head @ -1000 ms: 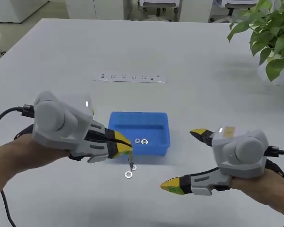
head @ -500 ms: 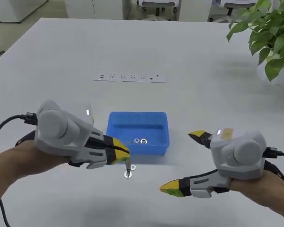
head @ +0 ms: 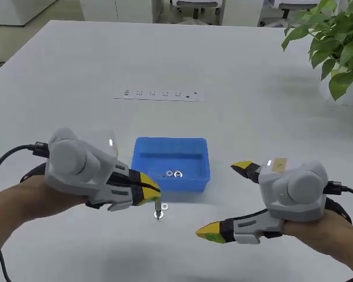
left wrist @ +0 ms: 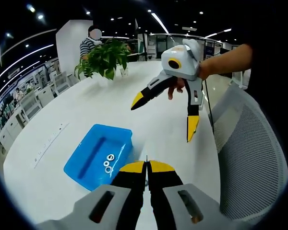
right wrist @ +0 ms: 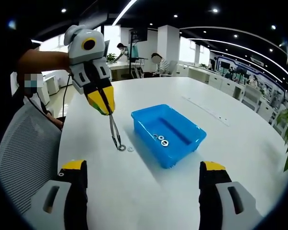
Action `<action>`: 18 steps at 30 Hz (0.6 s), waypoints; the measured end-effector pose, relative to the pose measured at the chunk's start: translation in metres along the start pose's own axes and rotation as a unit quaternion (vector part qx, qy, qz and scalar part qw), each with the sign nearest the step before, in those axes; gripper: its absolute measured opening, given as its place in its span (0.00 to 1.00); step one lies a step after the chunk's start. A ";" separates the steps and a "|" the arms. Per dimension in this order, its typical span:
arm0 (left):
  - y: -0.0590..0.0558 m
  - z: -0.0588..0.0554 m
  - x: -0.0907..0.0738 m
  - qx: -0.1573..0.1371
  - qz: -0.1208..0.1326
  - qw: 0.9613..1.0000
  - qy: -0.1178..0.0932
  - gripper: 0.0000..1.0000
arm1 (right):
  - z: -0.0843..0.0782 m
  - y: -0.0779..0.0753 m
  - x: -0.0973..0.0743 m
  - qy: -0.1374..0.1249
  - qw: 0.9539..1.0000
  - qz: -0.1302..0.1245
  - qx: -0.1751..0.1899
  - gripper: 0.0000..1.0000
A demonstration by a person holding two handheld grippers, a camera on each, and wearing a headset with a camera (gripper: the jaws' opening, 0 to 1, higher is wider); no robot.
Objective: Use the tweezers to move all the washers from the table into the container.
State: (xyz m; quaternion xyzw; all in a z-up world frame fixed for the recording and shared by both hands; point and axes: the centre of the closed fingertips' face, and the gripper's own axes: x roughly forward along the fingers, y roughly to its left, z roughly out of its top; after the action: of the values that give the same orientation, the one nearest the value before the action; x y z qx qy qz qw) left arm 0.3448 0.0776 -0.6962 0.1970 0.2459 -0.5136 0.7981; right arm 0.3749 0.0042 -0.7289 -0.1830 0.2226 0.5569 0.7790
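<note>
Where the tweezers (right wrist: 114,130) come down to the surface (head: 253,111), their tips sit at one loose washer (right wrist: 121,147). You cannot tell from these views whether they actually pinch it. A second washer (right wrist: 130,149) lies just beside it, on the side toward the blue container (head: 170,141). Both rest on the surface just in front of the container's near wall. Three more washers (right wrist: 161,139) lie close together on the container's floor. Your left claw (head: 153,189) is closed tight on the upper end of the tweezers and holds them pointing steeply down, near the container's near left corner. Your right claw (head: 220,200) hangs over bare surface to the right of the container, its jaws spread wide with nothing between them. Farther off, a white power strip (head: 159,95) lies flat beyond the container, and a leafy plant (head: 335,41) stands at the far right.
</note>
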 end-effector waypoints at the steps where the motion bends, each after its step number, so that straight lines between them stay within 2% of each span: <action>1: 0.000 0.000 0.000 0.001 0.000 1.000 0.001 0.05 | 0.000 0.000 0.000 0.000 1.000 0.000 0.000 0.98; 11: -0.001 0.000 0.000 0.007 -0.003 1.000 0.004 0.05 | 0.000 0.002 0.000 -0.001 1.000 0.007 -0.005 0.93; 18: -0.001 -0.001 0.000 0.011 -0.006 1.000 0.006 0.05 | 0.004 0.010 0.002 -0.006 0.999 0.028 -0.020 0.80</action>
State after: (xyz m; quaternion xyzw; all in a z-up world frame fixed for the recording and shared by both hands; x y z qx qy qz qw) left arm 0.3440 0.0777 -0.6973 0.2075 0.2465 -0.5197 0.7912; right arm 0.3662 0.0113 -0.7269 -0.1887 0.2113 0.5842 0.7606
